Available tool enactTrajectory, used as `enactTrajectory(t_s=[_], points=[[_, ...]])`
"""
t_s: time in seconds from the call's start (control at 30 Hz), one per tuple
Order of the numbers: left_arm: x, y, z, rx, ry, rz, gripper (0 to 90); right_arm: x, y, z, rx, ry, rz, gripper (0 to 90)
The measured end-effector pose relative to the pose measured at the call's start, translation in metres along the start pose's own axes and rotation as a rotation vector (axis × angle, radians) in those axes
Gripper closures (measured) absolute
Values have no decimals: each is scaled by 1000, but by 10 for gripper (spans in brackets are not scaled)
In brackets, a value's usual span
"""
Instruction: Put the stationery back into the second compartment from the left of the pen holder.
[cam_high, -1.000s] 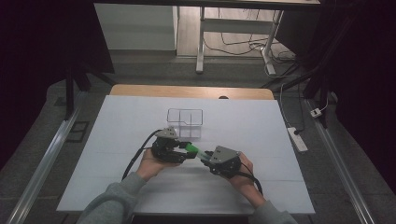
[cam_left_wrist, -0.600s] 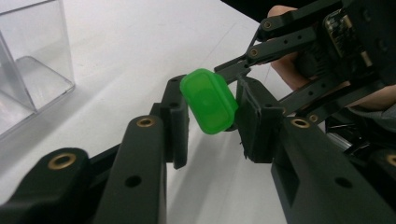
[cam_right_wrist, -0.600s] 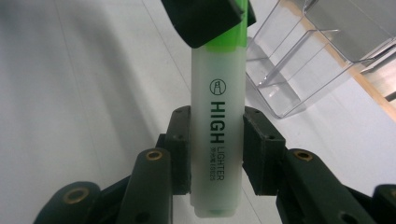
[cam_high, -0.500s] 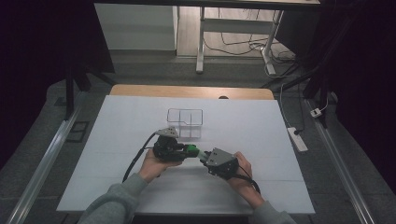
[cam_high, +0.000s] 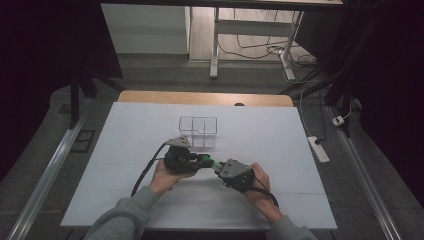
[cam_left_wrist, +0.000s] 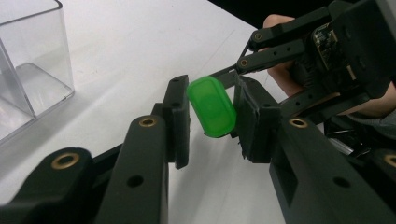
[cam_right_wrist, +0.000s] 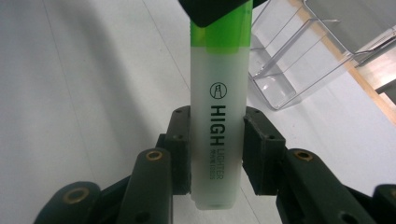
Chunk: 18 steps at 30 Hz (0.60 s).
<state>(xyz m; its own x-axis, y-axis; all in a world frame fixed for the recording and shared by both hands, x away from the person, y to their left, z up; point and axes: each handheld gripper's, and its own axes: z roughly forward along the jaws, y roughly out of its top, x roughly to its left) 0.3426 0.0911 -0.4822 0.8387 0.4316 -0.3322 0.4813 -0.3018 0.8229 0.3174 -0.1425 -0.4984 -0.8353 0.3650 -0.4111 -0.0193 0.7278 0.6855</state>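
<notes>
The green highlighter (cam_right_wrist: 217, 116) hangs above the table (cam_high: 300, 165) between the two grippers, in front of the person and just short of the clear divided box (cam_high: 198, 132). Its frosted barrel sits clamped between the fingers of the right gripper (cam_right_wrist: 217, 154), and its bright green cap (cam_left_wrist: 211, 106) points toward the left gripper (cam_left_wrist: 212, 121).

The left gripper's fingers have just been closing around that cap. In the left gripper view the cap lies between them, touching or nearly touching the farther finger, with a sliver of gap at the nearer one, so whether both pads press on it cannot be told.

By its look the pen is a light, stiff plastic thing, smooth and probably a bit slippery, with flattened sides that suit flat pads. The barrel's middle gives the surest hold, as the right gripper has it. The cap is short and rounded at the end, so a grip there likely wants to sit square across its flat faces, or it may squirt out under a pull.

Along the barrel, black lettering reads "HIGH", with smaller print beneath that seems to say "LIGHTER", plus a round logo above it. A still smaller line is too fine to read.

The box stands empty, well clear of both hands.
</notes>
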Motion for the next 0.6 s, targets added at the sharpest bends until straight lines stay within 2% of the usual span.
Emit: enactTrajectory(t_s=[0.13,0.27,0.37,0.43,0.57,0.6], points=[[1,-1,0,-11,-17,-12,686,0,0,0,-1,-2,-3,651],[5,-2,0,-10,-49,-43,702,1,0,0,0,-3,-5,649],[5,-2,0,1,-50,-45,706,1,0,0,12,3,-5,646],[4,-2,0,2,-46,-38,710,0,-1,1,-1,12,10,636],[4,-1,-3,4,-32,-26,742,-7,-3,-4,-39,28,77,586],[5,-1,-6,-5,-12,-22,743,-8,-4,-5,-52,30,90,565]])
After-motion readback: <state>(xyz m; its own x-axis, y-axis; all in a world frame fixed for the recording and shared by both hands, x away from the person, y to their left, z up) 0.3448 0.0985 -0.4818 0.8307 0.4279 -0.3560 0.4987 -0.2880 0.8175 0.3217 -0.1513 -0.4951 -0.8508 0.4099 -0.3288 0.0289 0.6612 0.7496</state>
